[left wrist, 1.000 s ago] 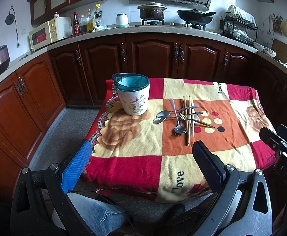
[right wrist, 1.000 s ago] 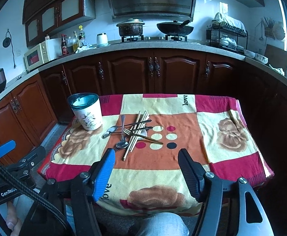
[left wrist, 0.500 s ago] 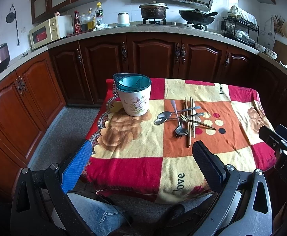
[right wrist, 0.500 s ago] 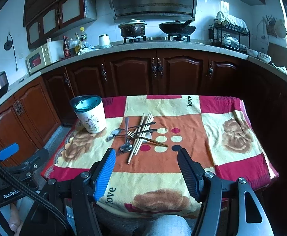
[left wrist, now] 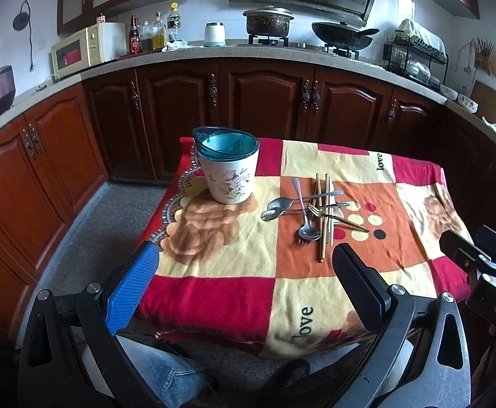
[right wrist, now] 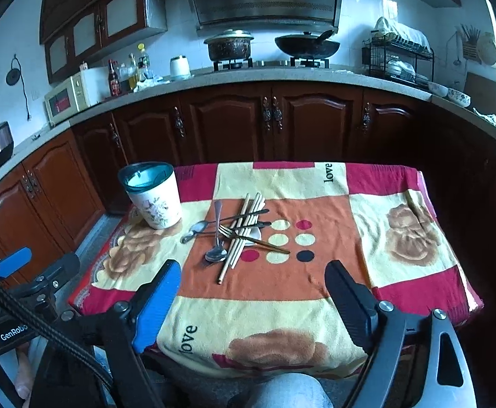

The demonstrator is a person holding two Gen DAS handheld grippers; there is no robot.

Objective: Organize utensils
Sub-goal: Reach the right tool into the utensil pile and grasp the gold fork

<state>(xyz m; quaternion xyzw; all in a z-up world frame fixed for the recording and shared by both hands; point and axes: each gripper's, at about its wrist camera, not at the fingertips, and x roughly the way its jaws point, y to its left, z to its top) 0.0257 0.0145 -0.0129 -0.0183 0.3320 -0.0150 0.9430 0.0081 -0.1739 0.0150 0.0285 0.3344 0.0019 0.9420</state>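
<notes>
Since a second ago your right gripper (right wrist: 251, 292) has spread its jaws and is opening yet, nothing between them — the left gripper (left wrist: 244, 278) gapes empty too. The utensils (right wrist: 237, 234) lie heaped straight ahead of the right, chopsticks running away from you. The holder (right wrist: 152, 193) stands left — seemingly empty.

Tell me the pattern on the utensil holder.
Cream utensil holder with a floral print and teal rim; clearest in the left wrist view.
</notes>
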